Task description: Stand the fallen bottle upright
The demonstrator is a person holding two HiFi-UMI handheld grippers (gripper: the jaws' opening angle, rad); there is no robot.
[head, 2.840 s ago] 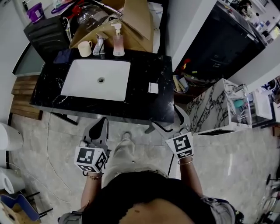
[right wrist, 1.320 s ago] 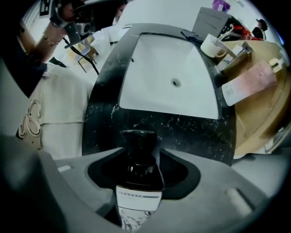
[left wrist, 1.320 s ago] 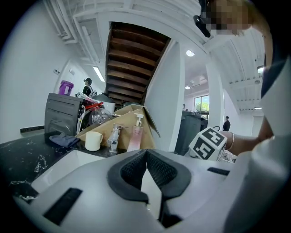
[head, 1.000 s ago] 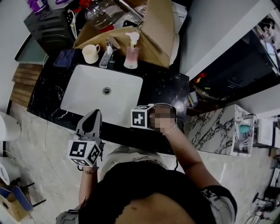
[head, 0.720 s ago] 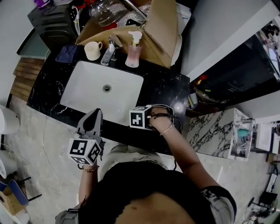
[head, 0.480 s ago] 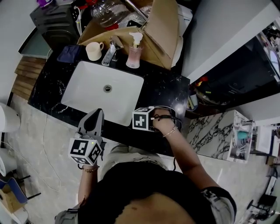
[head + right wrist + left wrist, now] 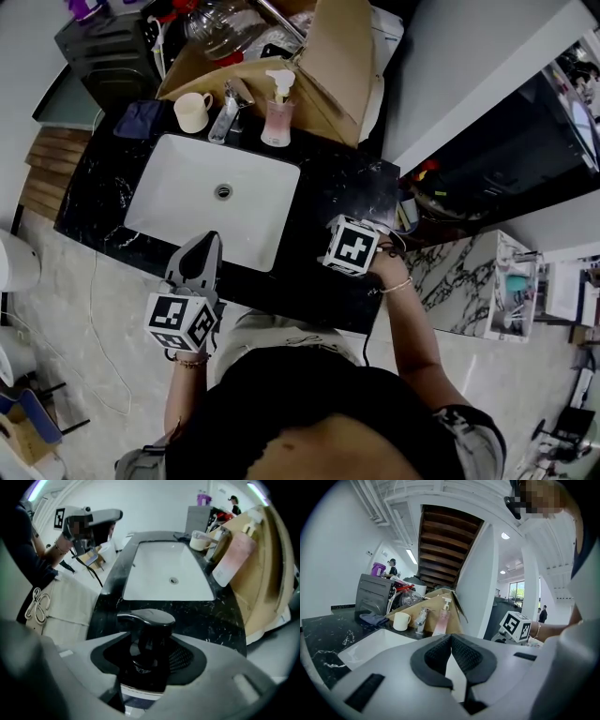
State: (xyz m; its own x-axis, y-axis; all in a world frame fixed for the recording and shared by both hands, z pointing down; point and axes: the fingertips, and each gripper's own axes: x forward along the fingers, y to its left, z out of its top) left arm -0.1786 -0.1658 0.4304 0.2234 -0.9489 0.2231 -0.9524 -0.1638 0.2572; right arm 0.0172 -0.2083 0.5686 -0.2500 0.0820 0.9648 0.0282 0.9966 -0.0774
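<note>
In the right gripper view a dark bottle with a black pump head [image 7: 146, 619] stands between the jaws of my right gripper [image 7: 151, 639], which is shut on its neck and points steeply down. Below it lies the black marble counter [image 7: 213, 620]. In the head view the right gripper [image 7: 354, 246] hovers over the counter [image 7: 319, 206] right of the sink, and its marker cube hides the bottle. My left gripper [image 7: 207, 241] is held at the counter's front edge with its jaws shut on nothing [image 7: 451, 638].
A white sink [image 7: 169, 202] is set into the counter. Behind it stand a cream cup [image 7: 192, 112], a faucet [image 7: 228, 111] and a pink soap dispenser [image 7: 275, 111]. An open cardboard box [image 7: 323, 56] leans at the back. A marble-patterned cabinet [image 7: 459, 272] stands at the right.
My right gripper has shifted right along the counter, away from the sink, risen a little and tipped down, so its cube now faces the head camera. The left gripper has stayed put.
</note>
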